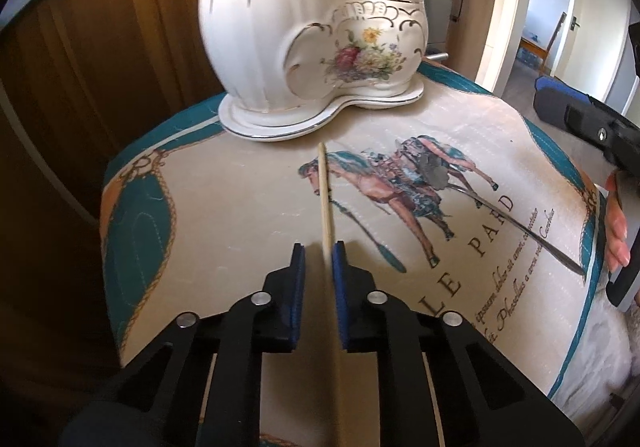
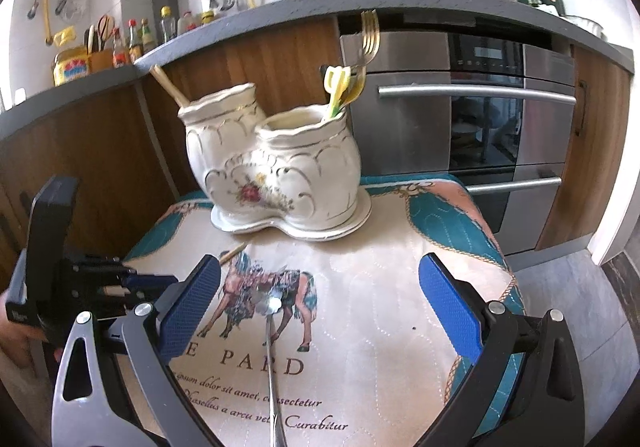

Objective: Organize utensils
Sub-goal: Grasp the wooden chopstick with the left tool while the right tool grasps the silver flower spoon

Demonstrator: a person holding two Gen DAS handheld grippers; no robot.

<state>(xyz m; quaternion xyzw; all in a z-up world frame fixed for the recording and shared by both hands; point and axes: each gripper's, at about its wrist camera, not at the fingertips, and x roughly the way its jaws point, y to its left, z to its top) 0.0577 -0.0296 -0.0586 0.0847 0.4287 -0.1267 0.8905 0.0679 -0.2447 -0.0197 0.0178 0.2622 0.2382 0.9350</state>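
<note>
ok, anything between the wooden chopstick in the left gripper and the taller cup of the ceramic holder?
Nothing visible. The thin wooden chopstick sits between the left gripper's blue pads, pointing at the white floral ceramic holder; only bare printed cloth lies between.

Only readable stuff is on the horse-print cloth (image 2: 360, 327): big "PARD" under the horse, then at 6 o'clock script lines "dolor sit amet, consectetur" and "a arcu... Curabitur".
</note>
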